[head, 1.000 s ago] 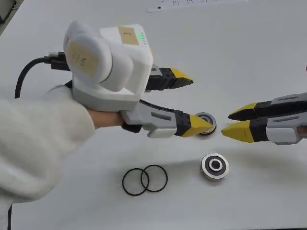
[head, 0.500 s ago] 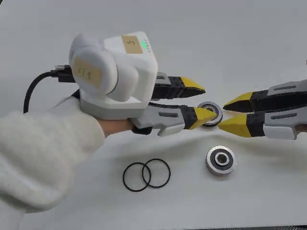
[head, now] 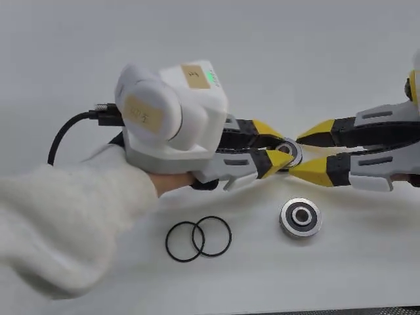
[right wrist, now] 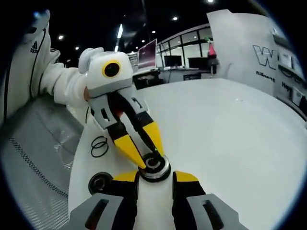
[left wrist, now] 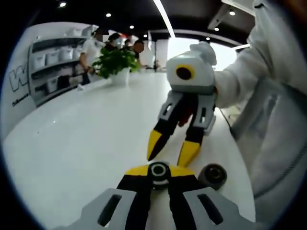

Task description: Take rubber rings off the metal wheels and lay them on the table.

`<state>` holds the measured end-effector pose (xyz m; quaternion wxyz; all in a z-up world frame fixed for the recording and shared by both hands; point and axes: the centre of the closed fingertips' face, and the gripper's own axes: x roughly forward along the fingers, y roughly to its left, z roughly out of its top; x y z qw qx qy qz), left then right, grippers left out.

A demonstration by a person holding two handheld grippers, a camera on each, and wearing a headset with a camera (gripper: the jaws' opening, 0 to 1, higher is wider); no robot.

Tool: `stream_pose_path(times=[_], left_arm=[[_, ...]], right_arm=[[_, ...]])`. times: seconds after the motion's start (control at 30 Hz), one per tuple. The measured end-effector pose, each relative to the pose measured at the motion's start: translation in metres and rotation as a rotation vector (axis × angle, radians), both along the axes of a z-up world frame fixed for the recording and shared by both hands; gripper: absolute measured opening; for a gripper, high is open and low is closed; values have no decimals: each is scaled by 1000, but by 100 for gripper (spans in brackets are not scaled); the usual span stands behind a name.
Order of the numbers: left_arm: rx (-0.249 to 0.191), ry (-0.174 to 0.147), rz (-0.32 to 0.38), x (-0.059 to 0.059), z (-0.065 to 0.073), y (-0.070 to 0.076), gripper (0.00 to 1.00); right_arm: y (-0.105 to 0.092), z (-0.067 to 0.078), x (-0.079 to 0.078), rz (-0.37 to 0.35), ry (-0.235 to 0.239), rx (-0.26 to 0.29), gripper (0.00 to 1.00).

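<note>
Metal wheel (head: 291, 150) sits at the middle of the head view, caught between the two pairs of yellow tips just above the white table (head: 328, 65). We see the left gripper (head: 287, 147) reach it from 9 o'clock. Its jaws are clenched on the wheel, and in the left gripper view the wheel (left wrist: 159, 170) is pinched face-on between that gripper's own tips. The right gripper (head: 294, 153) comes in from 3 o'clock with its jaws standing apart, one tip on each side of the wheel. In the right gripper view the wheel (right wrist: 154, 166) lies between those tips, but we cannot tell whether they press on it.

At 6 o'clock from the held wheel a second wheel (head: 300, 218) lies flat on the table, apart from both grippers. Between 7 and 8 o'clock from the held wheel two rubber rings (head: 198, 238) lie on the table, overlapping each other.

A white sleeve (head: 72, 223) covers the arm behind the left gripper, and a black cable (head: 69, 128) curves away from that gripper towards 9 o'clock. In the left gripper view a green plant (left wrist: 115, 61) stands at the far end of the table, at 11 o'clock.
</note>
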<state>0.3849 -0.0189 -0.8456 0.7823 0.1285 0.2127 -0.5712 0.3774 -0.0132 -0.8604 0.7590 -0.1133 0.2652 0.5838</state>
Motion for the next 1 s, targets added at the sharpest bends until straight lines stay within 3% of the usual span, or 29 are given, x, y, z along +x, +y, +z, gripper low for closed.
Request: stream_pose_path(times=[0.4,0.5,0.57,0.67,0.77,0.83,0.9,0.93,1.0], left_arm=[[1,-13,7,0,1,-1,13],[4,-23,4,-1,1,-1,13],[3,-23,6,-1,1,-1,13],[1,-23,7,-1,1,-1,13],[3,-27,4,-1,1,0,13],[4,-28,4,-1,1,0,13],[5,-29,5,-1,1,0,13],[5,-28,7,-1,1,0,13],[6,-29,9,-1,1,0,13]], right_arm=[[-3,-2,-1,18,-11,-11,19],[-4,-2,0,-1,21,-1,19],[-5,-4,1,-25,68,15,19],[-5,-4,0,-21,62,10,19],[-6,-4,-2,-4,24,-20,17],[-7,-4,-2,3,23,-24,14],[-11,-6,1,-9,13,-36,4],[-10,-7,1,-16,35,-29,4],[-10,-7,1,-11,20,-36,4]])
